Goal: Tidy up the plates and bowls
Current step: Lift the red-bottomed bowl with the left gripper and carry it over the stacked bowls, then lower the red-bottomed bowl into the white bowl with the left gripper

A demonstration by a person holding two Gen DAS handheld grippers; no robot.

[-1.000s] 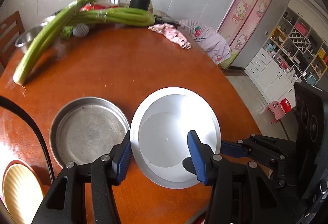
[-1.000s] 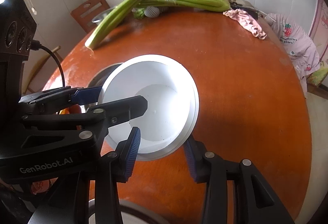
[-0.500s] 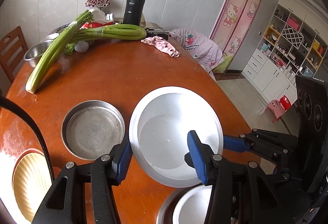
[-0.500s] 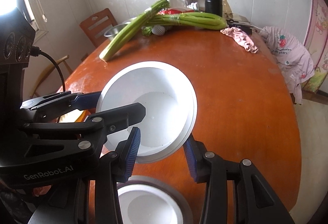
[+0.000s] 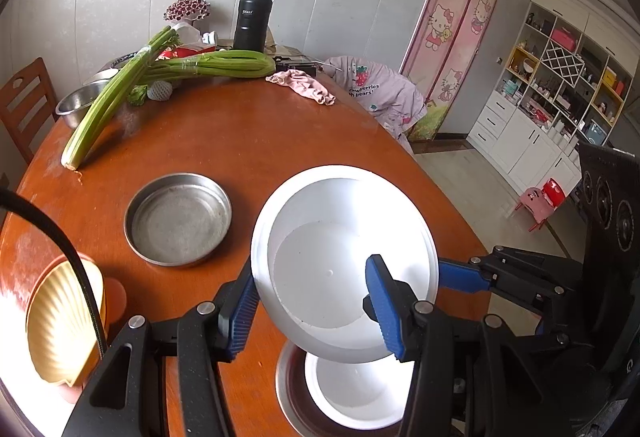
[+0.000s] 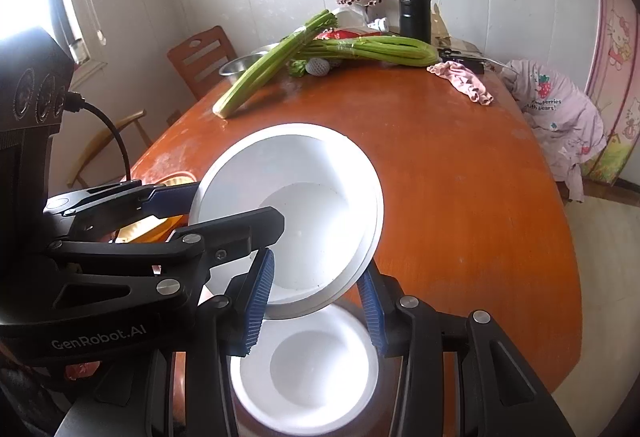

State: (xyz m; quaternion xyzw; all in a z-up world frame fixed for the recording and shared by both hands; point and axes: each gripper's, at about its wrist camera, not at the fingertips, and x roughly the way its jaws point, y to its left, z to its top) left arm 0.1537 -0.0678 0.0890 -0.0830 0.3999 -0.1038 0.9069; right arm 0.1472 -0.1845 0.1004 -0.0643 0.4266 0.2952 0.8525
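Two hand-held grippers carry one white bowl.
Left hand-held gripper (image 5: pixel 316 303) and right hand-held gripper (image 6: pixel 318 307) clamp the white bowl's (image 5: pixel 344 261) rim, tilted at frame centre above a second bowl (image 6: pixel 306 367), apparently for stacking.

The middle and far right of the table (image 5: pixel 248 133) lie bare, so a gripper could pass freely there. At the near edge a white bowl (image 5: pixel 360 393) sits in a metal dish (image 5: pixel 286 389), directly under the raised white bowl (image 5: pixel 340 257) both grippers hold. To the left stand an empty metal pan (image 5: pixel 178 219) and, nearer the edge, a gold shell-shaped plate (image 5: pixel 60 321). The far edge is crowded: celery bunches (image 5: pixel 120 93), a steel bowl (image 5: pixel 76 105), a black flask (image 5: pixel 252 19) and a pink cloth (image 5: pixel 304 85).
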